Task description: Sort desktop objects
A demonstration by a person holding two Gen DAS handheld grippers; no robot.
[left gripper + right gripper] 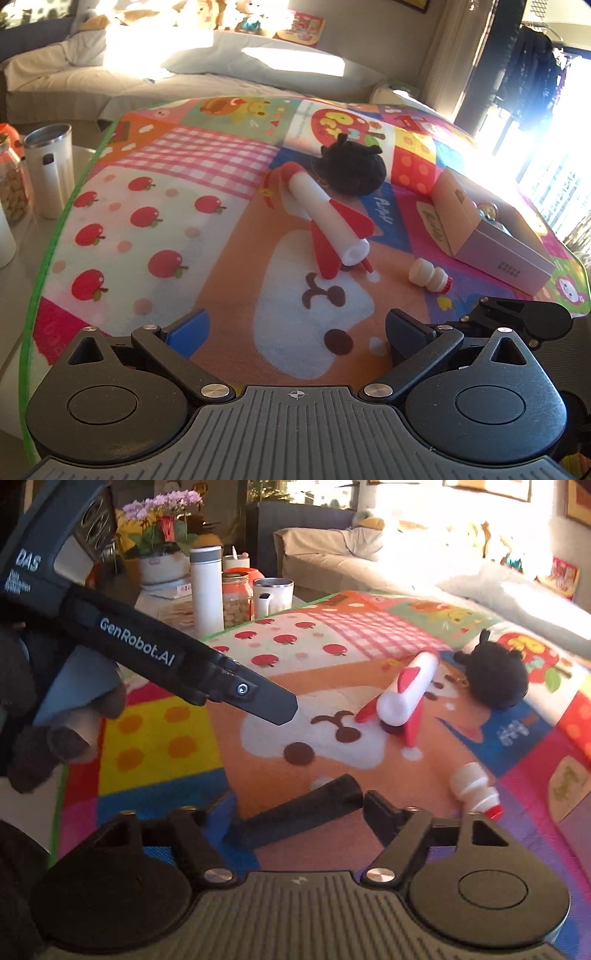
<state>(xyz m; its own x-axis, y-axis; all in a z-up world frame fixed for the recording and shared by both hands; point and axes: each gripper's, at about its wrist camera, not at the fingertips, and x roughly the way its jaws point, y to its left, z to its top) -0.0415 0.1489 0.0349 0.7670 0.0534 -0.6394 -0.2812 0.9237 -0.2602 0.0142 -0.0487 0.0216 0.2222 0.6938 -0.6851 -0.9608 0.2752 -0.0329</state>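
Note:
A white foam rocket with red fins (328,221) lies on the colourful play mat (166,206), its nose against a black plush toy (352,170). A small white bottle with a red cap (430,279) lies to its right. An open cardboard box (491,236) sits at the right edge. My left gripper (295,332) is open and empty, short of the rocket. In the right wrist view the rocket (402,698), plush (493,681) and bottle (474,790) lie ahead. My right gripper (295,812) is open and empty; the left gripper's finger (258,698) reaches in from the left.
A steel tumbler (48,166) and a jar of snacks (11,184) stand off the mat's left edge. The right wrist view shows a white flask (207,590), jar (236,602), mug (273,594) and potted flowers (162,535) behind. A sofa (184,81) lies beyond the mat.

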